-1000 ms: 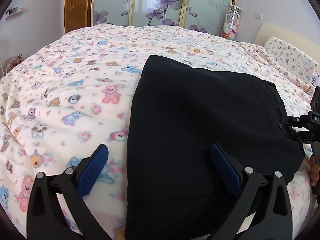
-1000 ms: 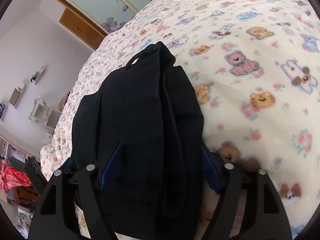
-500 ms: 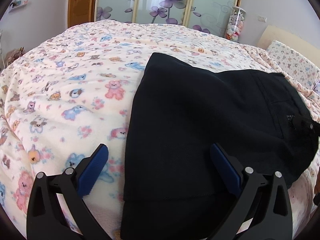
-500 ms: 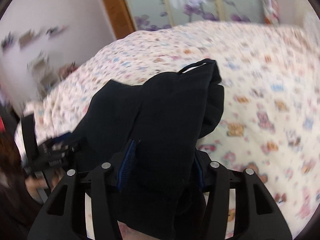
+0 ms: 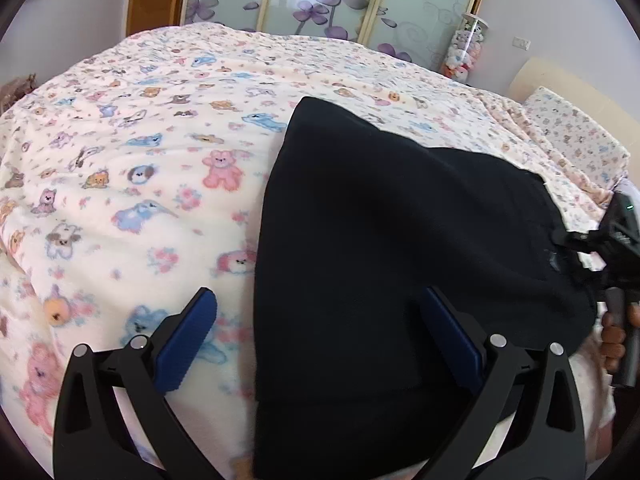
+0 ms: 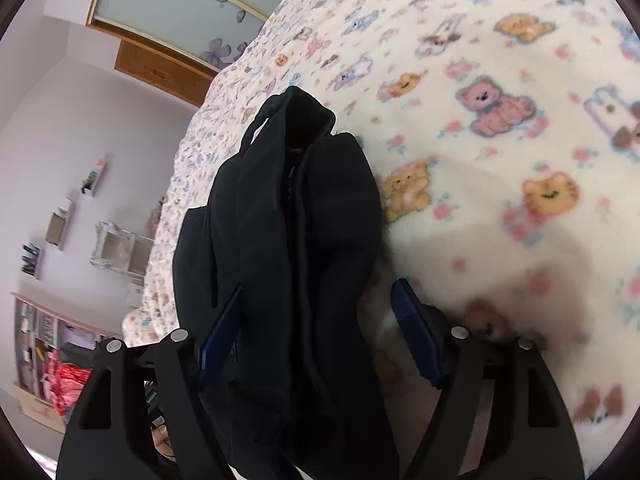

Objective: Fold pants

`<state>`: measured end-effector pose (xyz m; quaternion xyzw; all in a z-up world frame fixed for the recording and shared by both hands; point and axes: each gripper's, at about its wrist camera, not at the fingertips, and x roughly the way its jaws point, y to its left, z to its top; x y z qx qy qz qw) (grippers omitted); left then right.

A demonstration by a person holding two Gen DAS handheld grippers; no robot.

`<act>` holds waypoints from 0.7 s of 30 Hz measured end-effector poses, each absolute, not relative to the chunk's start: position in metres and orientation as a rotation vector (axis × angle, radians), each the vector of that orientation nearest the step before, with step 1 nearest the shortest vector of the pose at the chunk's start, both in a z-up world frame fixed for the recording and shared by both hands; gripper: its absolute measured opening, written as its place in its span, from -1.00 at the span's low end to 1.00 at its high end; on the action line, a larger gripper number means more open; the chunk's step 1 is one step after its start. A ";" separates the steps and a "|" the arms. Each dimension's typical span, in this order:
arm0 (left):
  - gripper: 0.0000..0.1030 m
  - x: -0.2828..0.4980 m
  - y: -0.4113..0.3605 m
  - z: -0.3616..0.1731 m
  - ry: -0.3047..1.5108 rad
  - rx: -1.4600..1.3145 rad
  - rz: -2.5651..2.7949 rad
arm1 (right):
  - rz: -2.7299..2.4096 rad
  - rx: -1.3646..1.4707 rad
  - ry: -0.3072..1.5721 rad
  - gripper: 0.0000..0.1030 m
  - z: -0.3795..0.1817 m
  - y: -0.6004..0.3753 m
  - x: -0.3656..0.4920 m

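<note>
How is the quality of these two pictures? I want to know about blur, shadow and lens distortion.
Left wrist view: daylight is even, the black pants show almost no detail, and the blanket print smears near the lower left. Right wrist view: the blanket is softly blurred, a grey shadow lies right of the pants, and the wardrobe bends strongly. Both views have dark round corners.

Pants (image 5: 392,240) on bed (image 5: 140,160)
</note>
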<state>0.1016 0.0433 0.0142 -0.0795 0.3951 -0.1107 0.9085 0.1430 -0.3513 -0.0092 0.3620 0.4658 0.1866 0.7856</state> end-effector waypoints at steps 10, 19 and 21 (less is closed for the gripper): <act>0.96 0.106 0.063 0.066 0.750 -0.047 -0.259 | 0.567 0.814 0.843 -0.31 0.014 -0.337 0.128; 0.96 0.164 0.065 0.067 0.950 -0.163 -0.445 | 0.578 0.915 0.634 -0.31 0.003 -0.328 0.107; 0.96 0.177 0.062 0.060 1.012 -0.171 -0.466 | 0.592 0.929 0.632 -0.32 -0.004 -0.336 0.107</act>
